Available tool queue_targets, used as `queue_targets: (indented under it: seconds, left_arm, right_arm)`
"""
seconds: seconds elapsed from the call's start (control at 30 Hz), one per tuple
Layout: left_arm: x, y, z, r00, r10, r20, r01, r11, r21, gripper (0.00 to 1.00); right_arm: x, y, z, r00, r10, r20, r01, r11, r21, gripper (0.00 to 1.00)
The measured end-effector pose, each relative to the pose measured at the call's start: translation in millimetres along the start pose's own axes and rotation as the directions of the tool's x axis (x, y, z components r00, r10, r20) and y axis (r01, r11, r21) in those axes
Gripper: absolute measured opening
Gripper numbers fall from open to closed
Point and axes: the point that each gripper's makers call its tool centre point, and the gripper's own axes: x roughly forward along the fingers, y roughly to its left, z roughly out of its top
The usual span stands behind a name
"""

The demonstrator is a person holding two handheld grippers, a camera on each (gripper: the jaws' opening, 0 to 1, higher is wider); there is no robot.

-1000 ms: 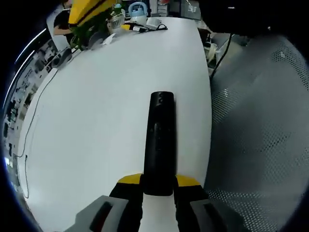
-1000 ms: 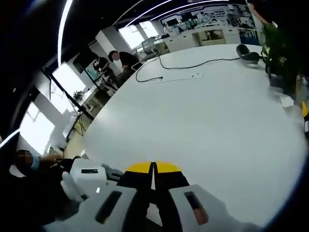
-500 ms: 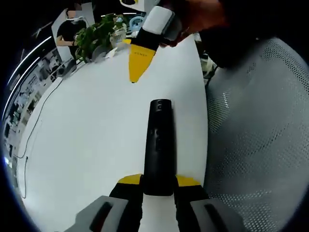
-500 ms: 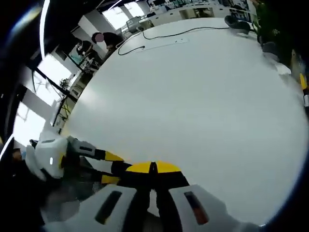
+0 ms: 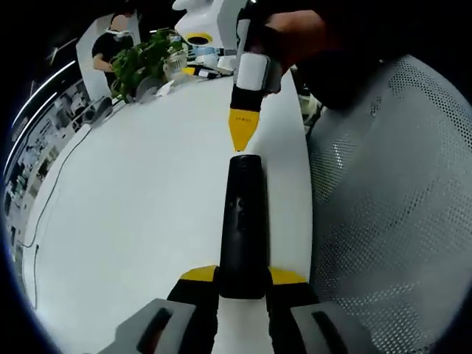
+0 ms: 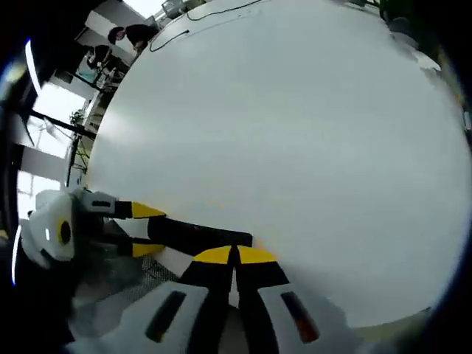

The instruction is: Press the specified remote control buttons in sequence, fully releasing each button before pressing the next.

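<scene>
I'm holding two grippers over a big white table [image 5: 133, 206]. My left gripper [image 5: 242, 284] pinches the near end of a long black remote [image 5: 242, 221], jaws clamped on both its sides; the remote sticks straight out ahead, over the table near its edge, button face toward the camera. In the right gripper view the same remote [image 6: 199, 234] lies across the lower left, with the left gripper [image 6: 140, 230] gripping it.

My right gripper [image 6: 234, 259] has its yellow tips pressed together w/ nothing between them. In the left gripper view it comes down from above, yellow point [image 5: 243, 131] aimed at the remote's far end, just short of it or barely touching; can't tell which.

Step in hand, I judge: first press w/ the closed tip as a poker. To do it well: keep the left grip firm & level so the remote doesn't pivot, bring the tip square onto one button, push straight, then lift fully clear before the next.

Containers: a potted plant [image 5: 147, 59] sits at the table's far end, green leaves spilling out. Small items beside it are too blurry to name. A gray mesh chair [image 5: 391, 206] is right of the table.
</scene>
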Motion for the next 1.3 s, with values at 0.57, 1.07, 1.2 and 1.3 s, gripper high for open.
queue_targets:
  seconds: [0.57,1.07,1.2,1.3]
  left_arm:
    - [1.1,-2.7,0.4,1.000,-0.016,0.016,0.016,1.000,-0.021,0.24]
    - [0.6,-2.9,1.1,0.999,-0.010,0.035,0.012,0.999,-0.052,0.25]
    - [0.5,-2.9,0.9,0.999,-0.009,0.037,0.011,0.999,-0.052,0.25]
    - [0.5,-3.0,0.7,0.999,-0.008,0.038,0.010,0.999,-0.051,0.25]
  right_arm:
    - [5.8,2.4,-6.5,0.999,-0.012,-0.052,0.011,1.000,-0.028,0.00]
    - [6.6,1.9,-7.6,0.998,0.016,-0.058,-0.013,0.998,0.056,0.00]
    - [5.9,2.2,-8.4,0.998,0.018,-0.060,-0.015,0.999,0.039,0.00]
    - [6.1,2.1,-9.0,0.998,0.015,-0.064,-0.012,0.999,0.042,0.00]
